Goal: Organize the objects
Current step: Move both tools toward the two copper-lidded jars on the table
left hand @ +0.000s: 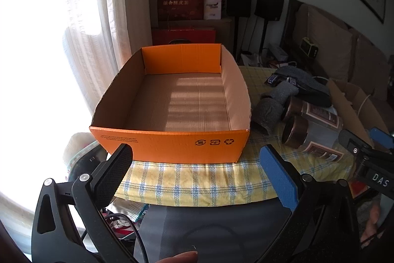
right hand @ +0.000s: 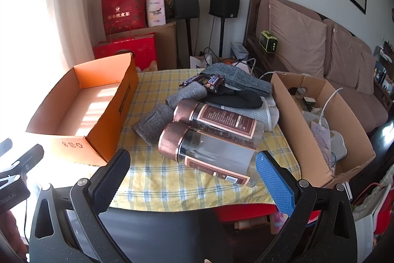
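Both grippers, left [left hand: 195, 173] and right [right hand: 193, 179], hover with jaws wide and empty; next, probably grasp the nearest jar [right hand: 209, 152] for the orange box [right hand: 106, 130].

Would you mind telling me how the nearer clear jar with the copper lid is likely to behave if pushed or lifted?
The nearer jar lies on its side on the checked cloth, so a nudge would probably roll it. Its smooth, clear, round wall may slip between pads. It looks mostly empty, so likely light, and stiff.
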Available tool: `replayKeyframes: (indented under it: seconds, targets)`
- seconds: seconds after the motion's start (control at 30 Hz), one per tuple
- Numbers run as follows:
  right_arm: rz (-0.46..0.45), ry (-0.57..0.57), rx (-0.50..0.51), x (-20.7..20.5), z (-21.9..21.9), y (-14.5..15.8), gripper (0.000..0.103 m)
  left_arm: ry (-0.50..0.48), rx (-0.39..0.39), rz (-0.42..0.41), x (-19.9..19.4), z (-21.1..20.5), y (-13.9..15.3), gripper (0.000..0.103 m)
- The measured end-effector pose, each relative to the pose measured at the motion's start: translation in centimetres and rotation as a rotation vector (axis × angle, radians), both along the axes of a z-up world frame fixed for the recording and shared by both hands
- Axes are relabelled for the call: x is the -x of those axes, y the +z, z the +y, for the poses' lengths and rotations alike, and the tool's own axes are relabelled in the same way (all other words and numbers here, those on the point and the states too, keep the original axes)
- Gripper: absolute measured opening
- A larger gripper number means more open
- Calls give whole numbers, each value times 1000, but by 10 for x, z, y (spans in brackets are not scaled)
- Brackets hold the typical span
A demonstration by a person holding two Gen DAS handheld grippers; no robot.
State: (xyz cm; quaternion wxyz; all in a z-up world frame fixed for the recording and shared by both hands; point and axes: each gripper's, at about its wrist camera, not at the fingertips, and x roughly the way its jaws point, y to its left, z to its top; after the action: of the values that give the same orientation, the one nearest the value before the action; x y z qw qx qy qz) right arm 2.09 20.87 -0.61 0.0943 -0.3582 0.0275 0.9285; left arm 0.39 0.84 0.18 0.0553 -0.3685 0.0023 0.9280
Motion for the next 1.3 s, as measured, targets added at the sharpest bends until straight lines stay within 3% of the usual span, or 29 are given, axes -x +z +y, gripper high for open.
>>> replayKeyframes:
  seconds: [0.37, 0.5, 0.6, 1.03, 1.3]
  targets:
    - [5, -15, 0, -4, 12, 0, 103, -12, -21, 28, -1, -1, 1, 103]
    - [5, -23, -1, -4, 14, -2, 103, -46, -41, 7, 1, 4, -5, 102]
    - [2, -36, -1, -4, 22, -3, 103, -92, -83, -24, 2, 11, -10, 94]
    - [-2, -164, 33, -18, 94, -14, 103, -267, -104, -92, 11, 75, -27, 95]
    - [-14, -162, 83, -22, 119, -26, 103, -344, -178, -190, 30, 109, -45, 95]
